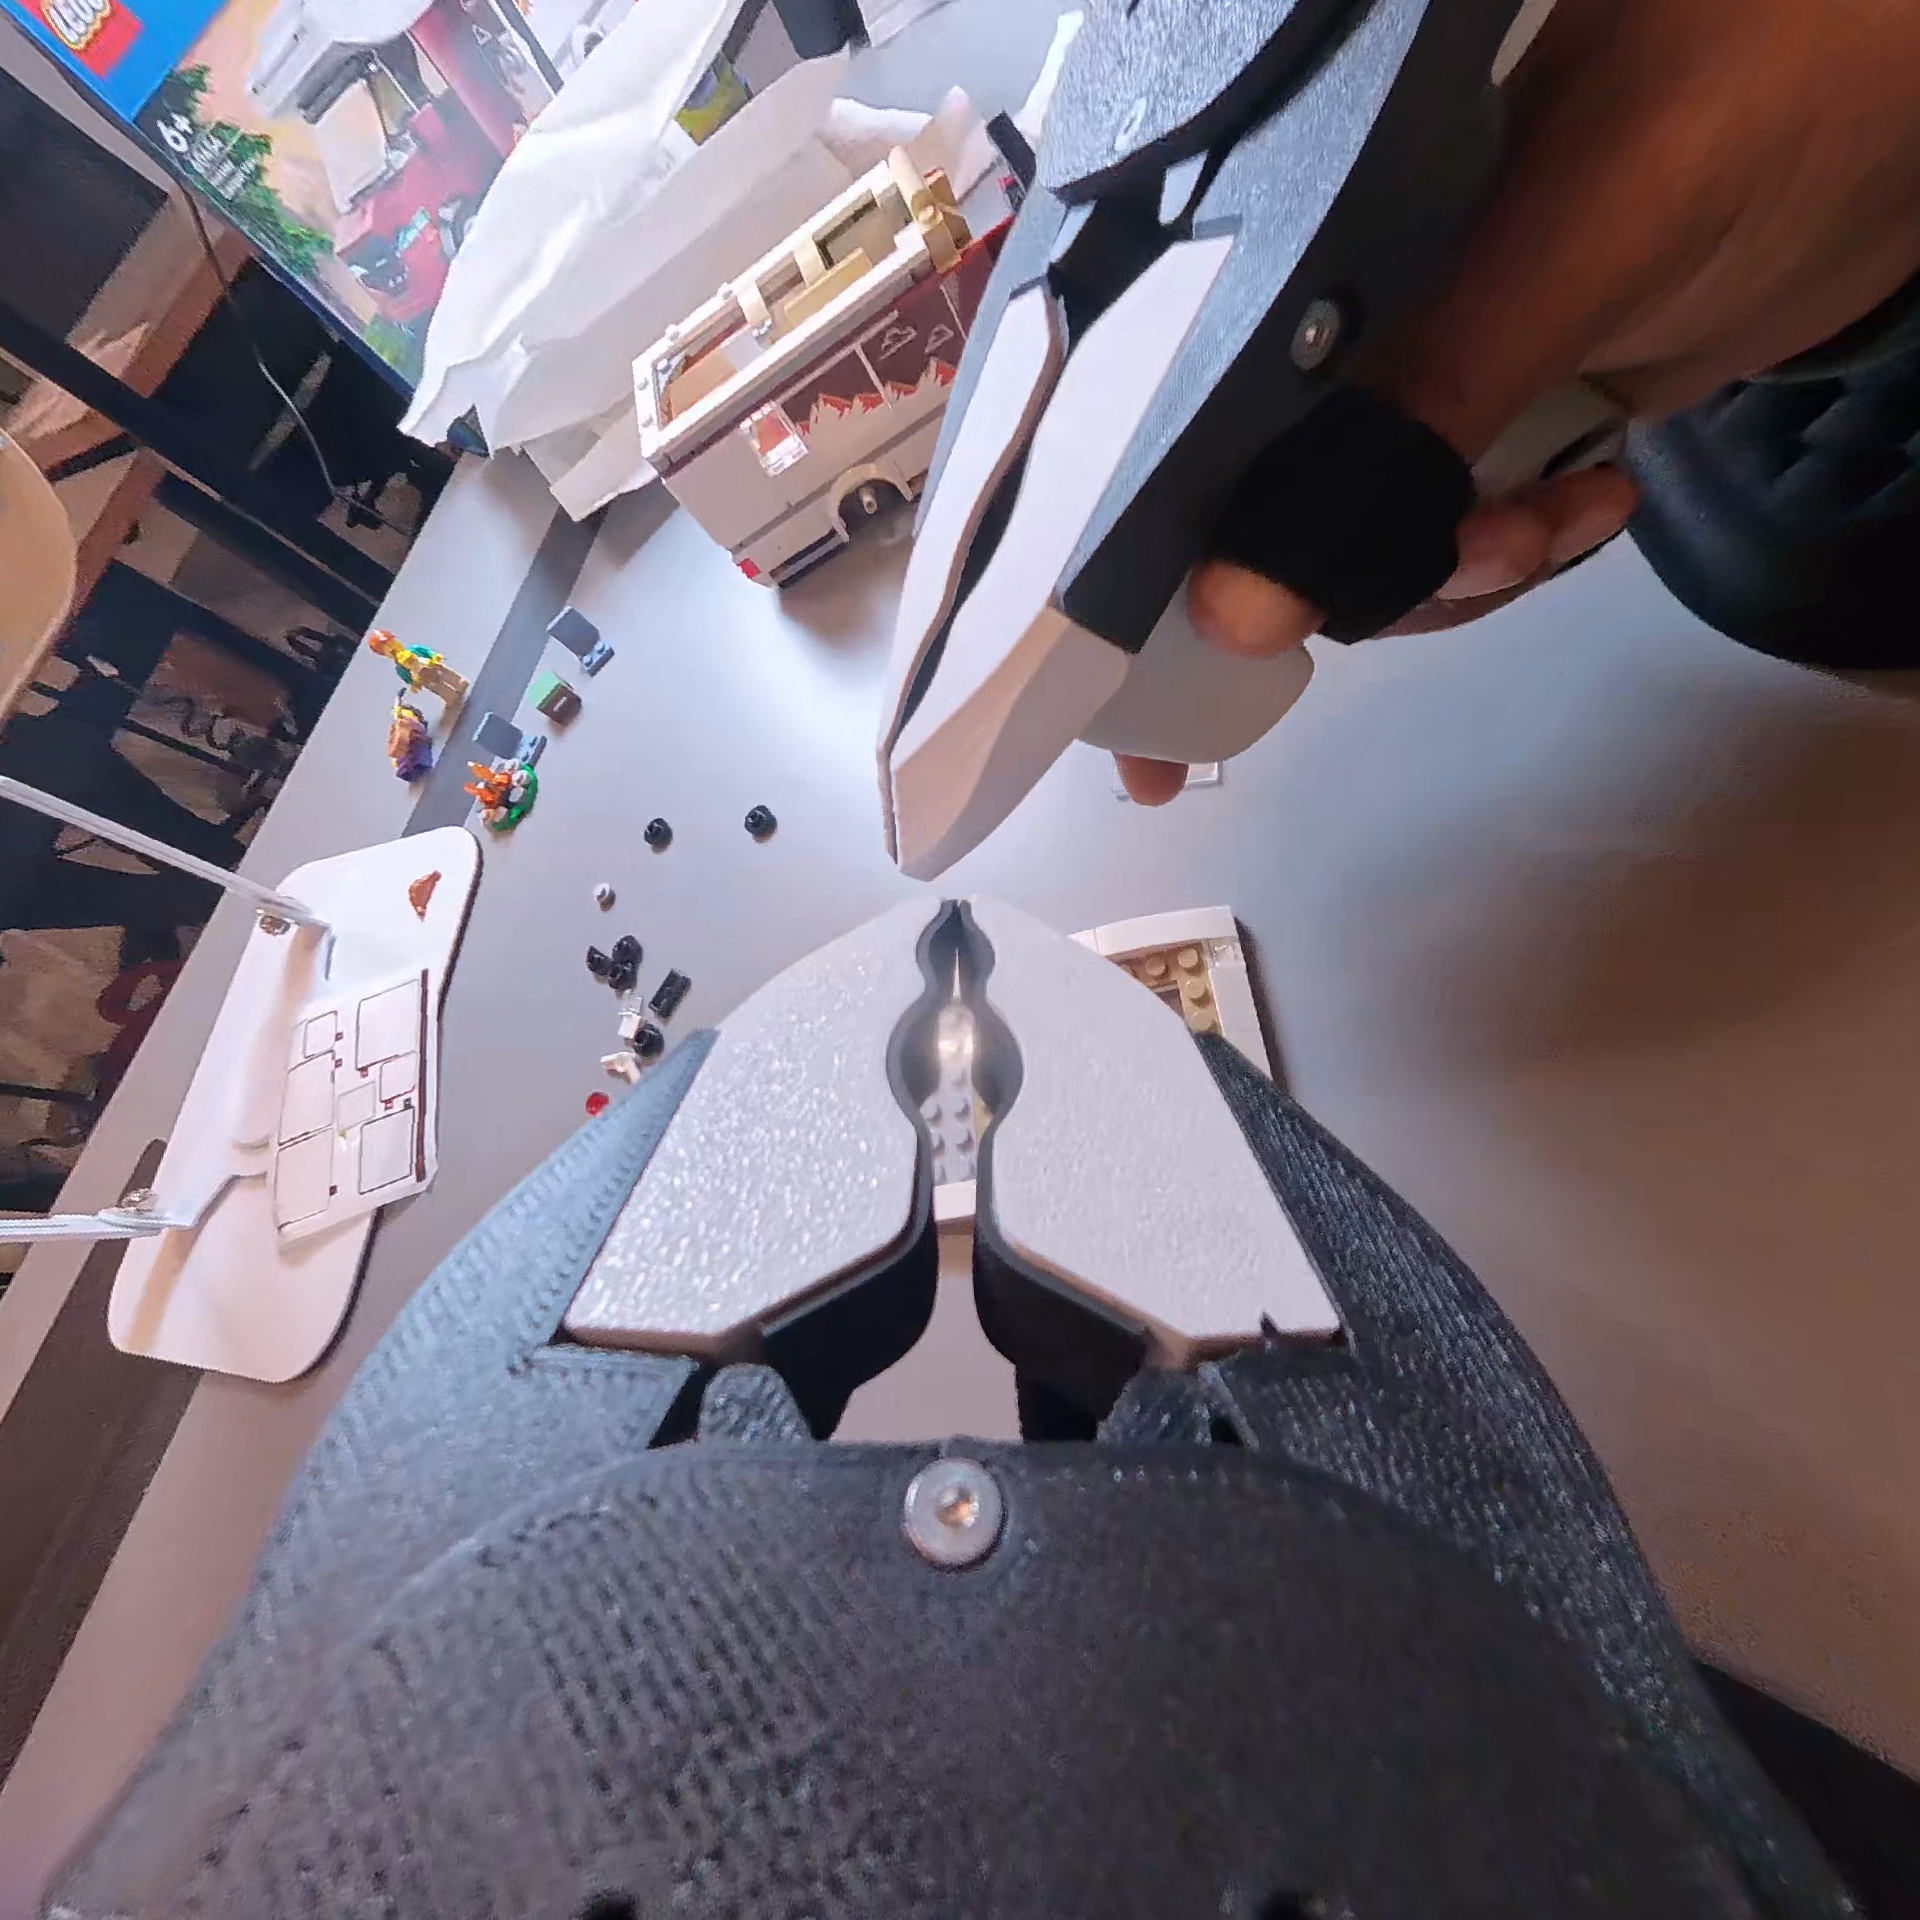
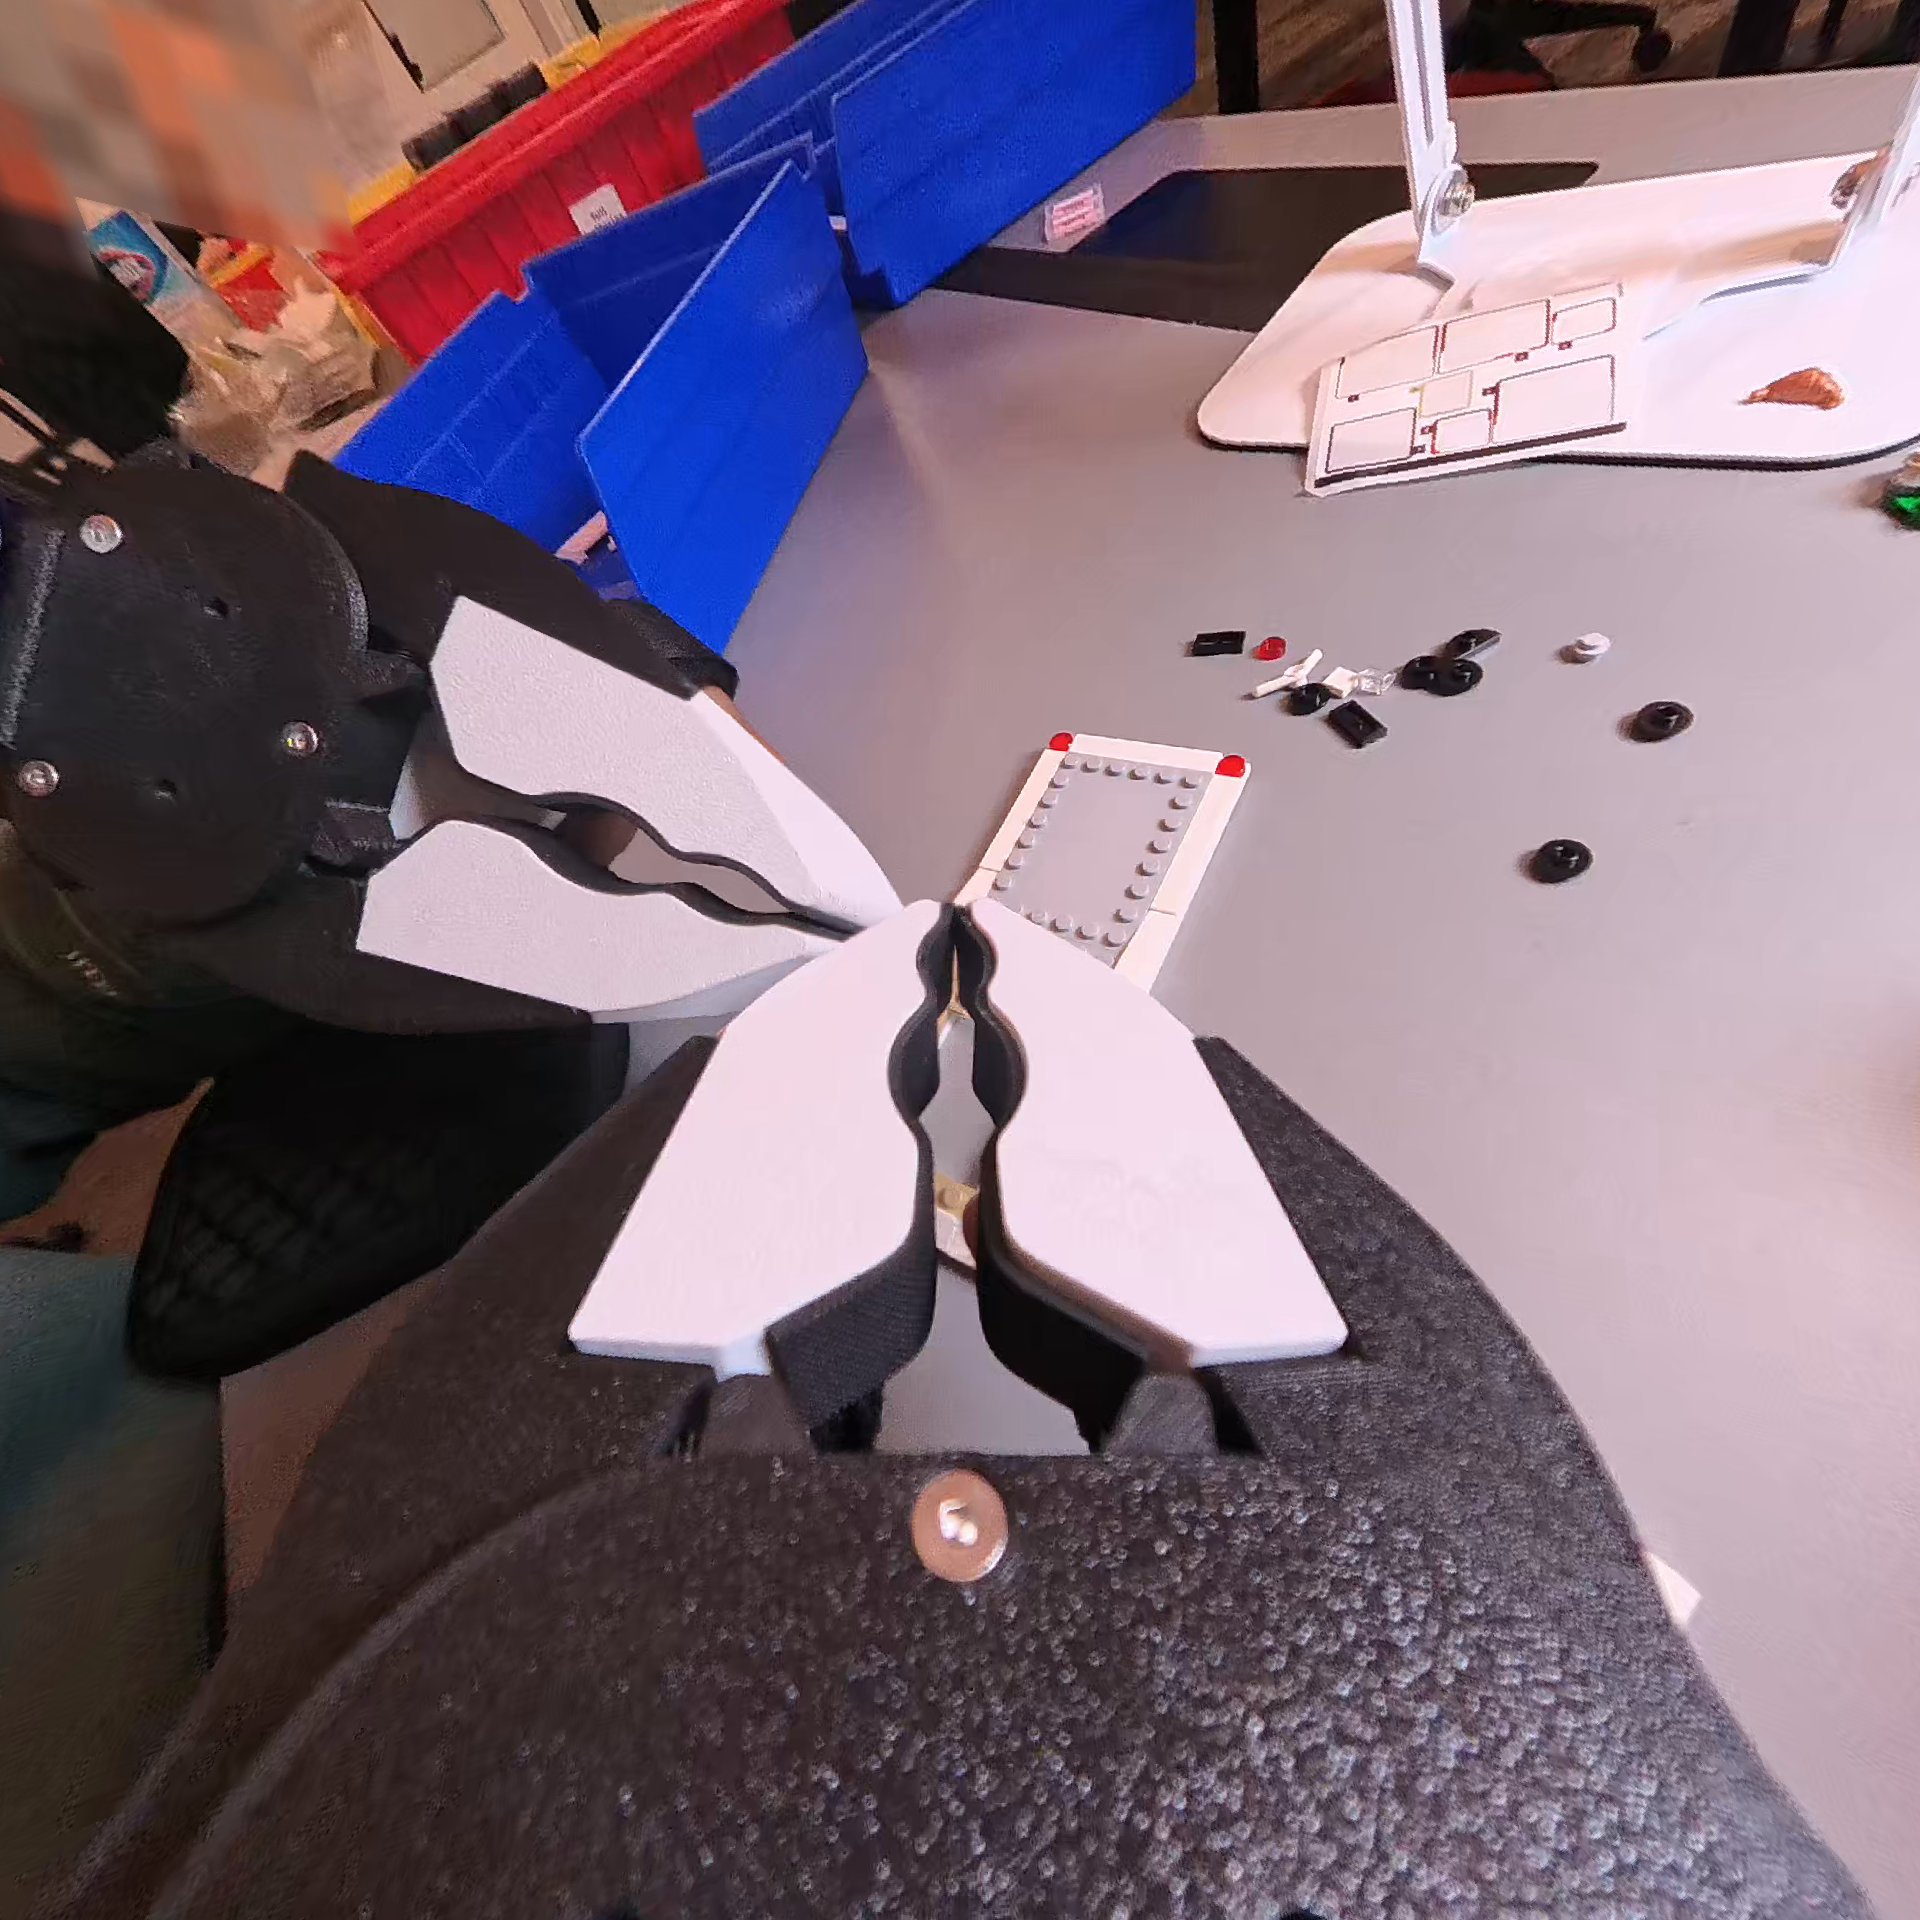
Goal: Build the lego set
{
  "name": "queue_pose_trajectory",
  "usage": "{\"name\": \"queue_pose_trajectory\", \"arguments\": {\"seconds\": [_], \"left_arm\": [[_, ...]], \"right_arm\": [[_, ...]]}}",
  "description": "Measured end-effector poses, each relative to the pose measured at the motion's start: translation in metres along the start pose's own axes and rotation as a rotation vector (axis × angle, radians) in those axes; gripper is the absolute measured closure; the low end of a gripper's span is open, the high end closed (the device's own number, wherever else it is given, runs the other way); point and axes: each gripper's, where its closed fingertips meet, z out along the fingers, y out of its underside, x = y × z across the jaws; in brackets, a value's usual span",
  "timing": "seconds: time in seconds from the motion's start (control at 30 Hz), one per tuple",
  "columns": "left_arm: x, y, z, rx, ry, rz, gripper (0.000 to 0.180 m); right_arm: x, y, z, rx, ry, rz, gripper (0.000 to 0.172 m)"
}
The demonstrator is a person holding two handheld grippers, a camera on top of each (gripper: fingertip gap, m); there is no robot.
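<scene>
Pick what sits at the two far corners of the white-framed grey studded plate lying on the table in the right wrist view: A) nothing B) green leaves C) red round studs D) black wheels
C: the grey studded plate has a small red round piece at each far corner of its white frame, one at the left and one at the right; the black round pieces lie apart on the table.
</scene>
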Motion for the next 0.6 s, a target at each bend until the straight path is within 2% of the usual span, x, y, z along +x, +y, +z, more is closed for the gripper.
{"name": "queue_pose_trajectory", "arguments": {"seconds": [0.17, 0.37, 0.6], "left_arm": [[-0.004, 0.012, 0.002, -0.006, 0.004, -0.052, 0.18], [-0.012, 0.03, 0.002, 0.003, 0.021, -0.186, 0.18], [-0.018, 0.048, 0.002, 0.002, -0.004, -0.259, 0.162]], "right_arm": [[0.01, 0.002, 0.0, -0.015, 0.109, -0.153, 0.172], [0.02, 0.0, -0.004, -0.007, 0.179, -0.222, 0.168], [0.037, 0.002, -0.01, -0.022, 0.245, -0.287, 0.161]]}}
